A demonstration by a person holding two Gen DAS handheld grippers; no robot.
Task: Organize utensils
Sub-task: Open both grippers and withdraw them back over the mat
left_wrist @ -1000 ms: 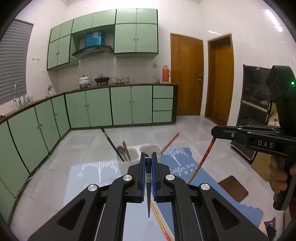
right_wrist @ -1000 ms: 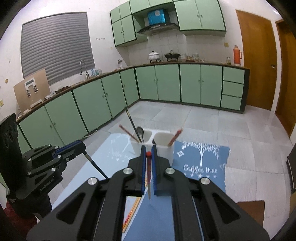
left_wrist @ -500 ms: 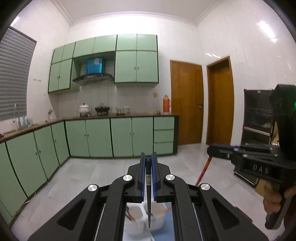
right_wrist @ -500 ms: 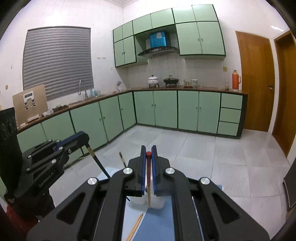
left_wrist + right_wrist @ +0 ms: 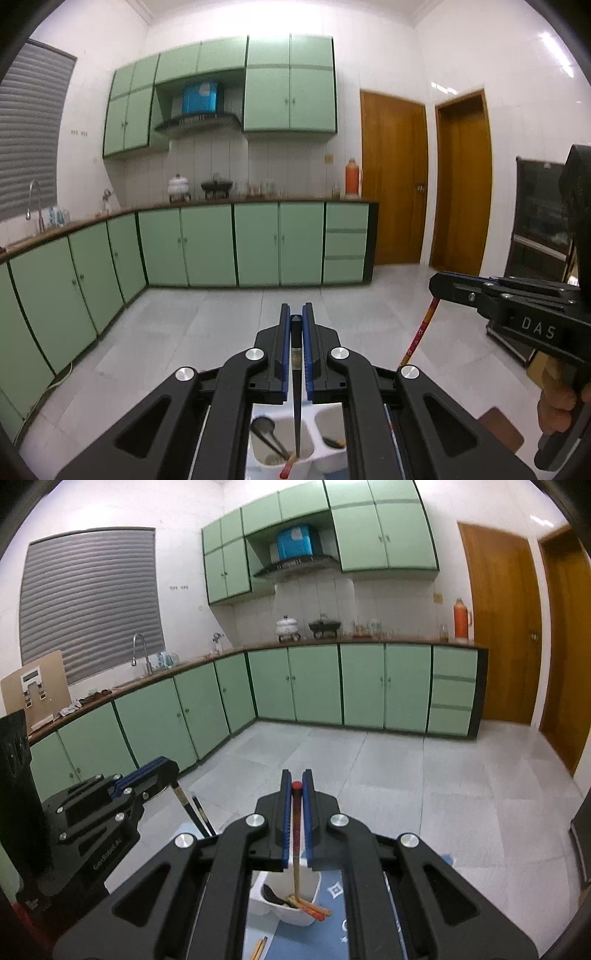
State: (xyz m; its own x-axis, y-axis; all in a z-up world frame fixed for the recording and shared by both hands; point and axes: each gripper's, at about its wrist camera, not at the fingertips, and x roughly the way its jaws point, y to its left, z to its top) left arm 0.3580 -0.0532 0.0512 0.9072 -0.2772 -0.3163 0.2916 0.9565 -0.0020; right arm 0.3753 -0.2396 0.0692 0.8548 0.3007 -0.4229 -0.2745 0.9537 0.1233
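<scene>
My left gripper (image 5: 296,325) is clenched on a dark chopstick (image 5: 296,406), bottom centre of its view; the tip hangs into the left compartment of the white utensil holder (image 5: 306,448), where a spoon (image 5: 263,426) already sits. My right gripper (image 5: 296,786) is clamped on a red-topped chopstick (image 5: 296,845), its lower end down in the holder (image 5: 295,912) at bottom centre, on the blue mat (image 5: 332,928). A loose chopstick pair (image 5: 259,947) lies on the mat at the lower edge.
</scene>
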